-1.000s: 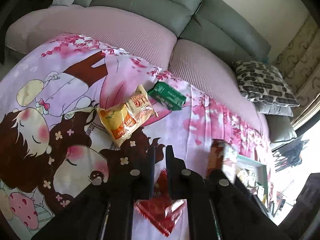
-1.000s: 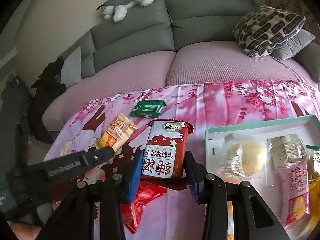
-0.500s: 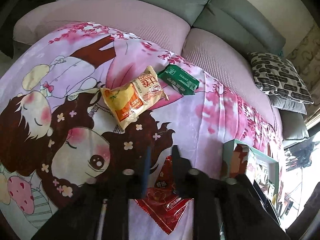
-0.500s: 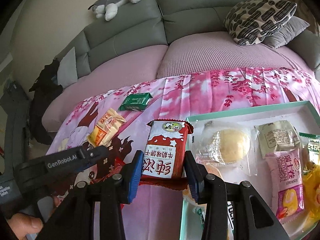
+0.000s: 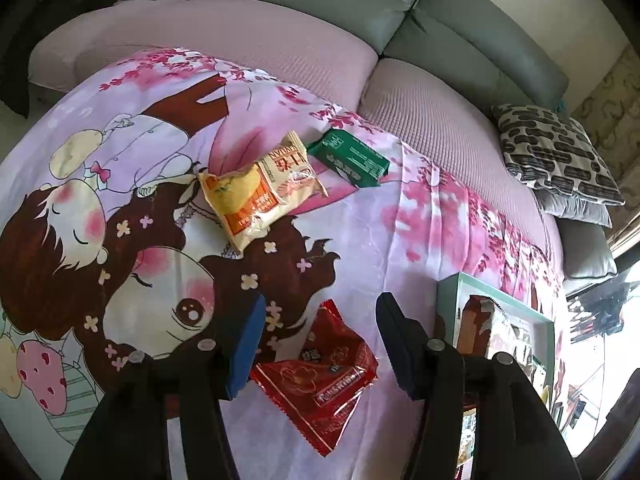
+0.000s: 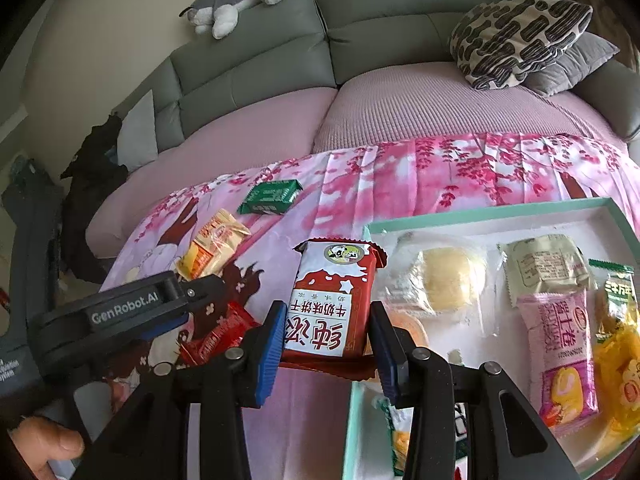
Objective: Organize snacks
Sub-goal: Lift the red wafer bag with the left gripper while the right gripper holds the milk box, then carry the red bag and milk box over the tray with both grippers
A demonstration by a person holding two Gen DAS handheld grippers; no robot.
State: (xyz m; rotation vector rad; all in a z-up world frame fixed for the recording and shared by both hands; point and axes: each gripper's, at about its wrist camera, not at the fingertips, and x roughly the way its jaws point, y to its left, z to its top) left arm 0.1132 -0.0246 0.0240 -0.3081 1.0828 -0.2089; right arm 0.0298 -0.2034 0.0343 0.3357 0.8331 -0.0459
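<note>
Left to right.

Yellow-orange snack bag (image 5: 260,188) and green packet (image 5: 348,158) lie loose on the cartoon blanket (image 5: 120,160), far side from me and well apart from the tray. Both still to be sorted.

My left claw (image 5: 320,336) is spread wide, holding nothing. The red foil packet (image 5: 320,368) lies flat on the blanket between its fingers; neither pad looks to be touching it. I read this as lining up a pick. Next move on this side: drop lower, centre the packet between the pads, close. It's thin crinkly foil lying flat, so the pads probably need to get right down to the fabric or they'll skate over the top (could also bunch the blanket).

My right claw (image 6: 328,336) is gripping the red-and-white biscuit pack (image 6: 334,304), pads pressed on both long sides, pack pointing away from me. It sits over the near-left corner of the teal tray (image 6: 492,214), straddling the rim, part over blanket and part over tray. I can't tell whether it's resting on anything.

Tray already holds a round yellow cake in clear wrap (image 6: 444,284), a beige packet (image 6: 544,266), a pink packet (image 6: 564,352) and a yellow-green bag (image 6: 618,344) at the right edge.

So the step in hand is placing the biscuit pack. Next: shift right past the rim, find a free patch near the cake, lower, release.
</note>
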